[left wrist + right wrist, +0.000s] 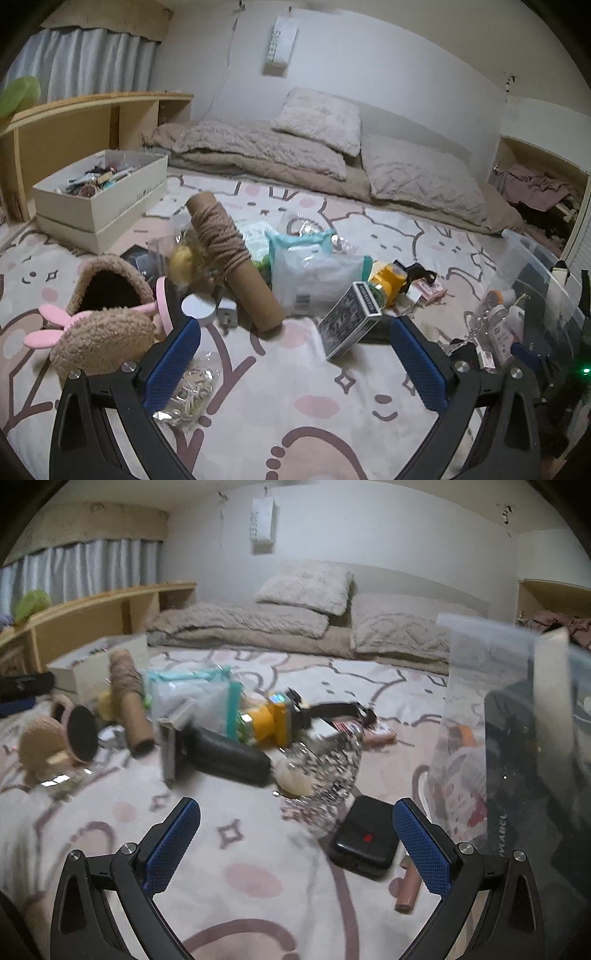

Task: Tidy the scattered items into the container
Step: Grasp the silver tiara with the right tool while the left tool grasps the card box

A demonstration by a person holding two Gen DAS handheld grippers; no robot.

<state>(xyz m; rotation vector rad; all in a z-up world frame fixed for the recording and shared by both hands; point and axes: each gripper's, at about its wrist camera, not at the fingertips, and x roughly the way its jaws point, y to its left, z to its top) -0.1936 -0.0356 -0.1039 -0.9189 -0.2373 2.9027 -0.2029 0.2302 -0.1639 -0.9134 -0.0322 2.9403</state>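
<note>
Left wrist view showed the left gripper (295,347) at the bottom of the frame, its blue fingers (171,363) spread wide apart and holding nothing, hovering level over a pink patterned bedspread (280,406). A cardboard tube (236,258) wound with twine lay at frame centre, its long axis running from upper left down to lower right, open end toward the camera. A card box (349,319) lay tilted just right of centre, its long axis from lower left to upper right. A fuzzy slipper (103,314) sat at the left. The clear bin (535,295) stood at the right edge, with bottles inside. Right wrist view showed the right gripper (295,830), also spread wide and empty, aimed at the clutter; a black case (364,836) lay beside its right finger, and the bin filled the right edge.
</note>
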